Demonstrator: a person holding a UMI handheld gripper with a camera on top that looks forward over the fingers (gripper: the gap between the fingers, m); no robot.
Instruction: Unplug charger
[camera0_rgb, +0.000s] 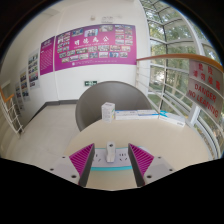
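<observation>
Charger (110, 152) stands between the open jaws, untouched.

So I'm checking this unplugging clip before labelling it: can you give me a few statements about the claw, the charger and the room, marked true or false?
1. The white charger stands between the claw's fingers. True.
2. The claw is clamped tight on the charger. False: gaps show at both sides, so it is open around it.
3. The charger sits in a white power strip on the round table. True.
4. The posters on the far wall are mostly green. False: they are magenta and white.
5. A person stands beside the table. False: no person is in view.
</observation>
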